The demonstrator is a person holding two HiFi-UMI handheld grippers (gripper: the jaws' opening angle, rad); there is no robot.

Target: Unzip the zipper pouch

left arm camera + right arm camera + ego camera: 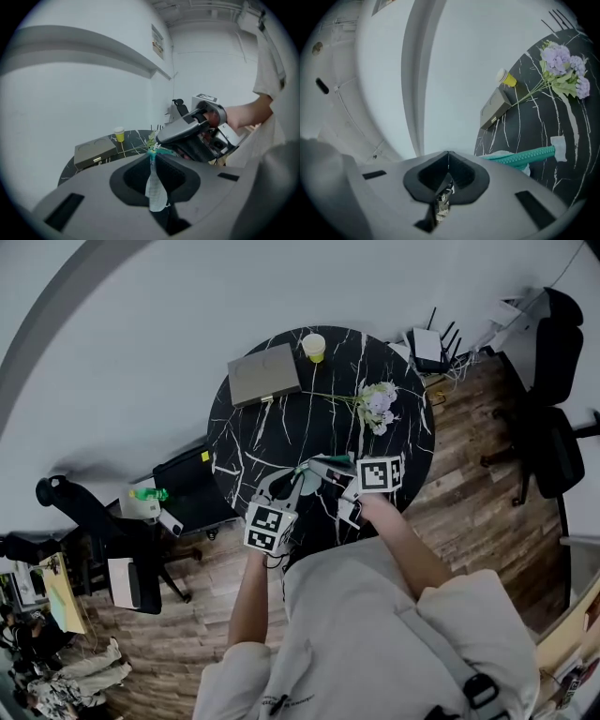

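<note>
The pouch [312, 471] is clear plastic with a teal zipper [525, 156]. It is held up over the near edge of the round black marble table [281, 432]. My left gripper [296, 476] is shut on one end of it. In the left gripper view the thin pouch wall [155, 187] stands pinched between the jaws, with the teal zipper end at their tips. My right gripper [321, 465] comes in from the right, tip to tip with the left. Its jaws meet on a small metal zipper pull [442, 200], and the zipper runs off to their right.
A flat grey box [263, 374], a yellow cup [313, 346] and a spray of pale purple flowers [378, 405] lie on the table's far half. A router [429, 343] and black office chairs [553, 427] stand to the right. More chairs stand at the left.
</note>
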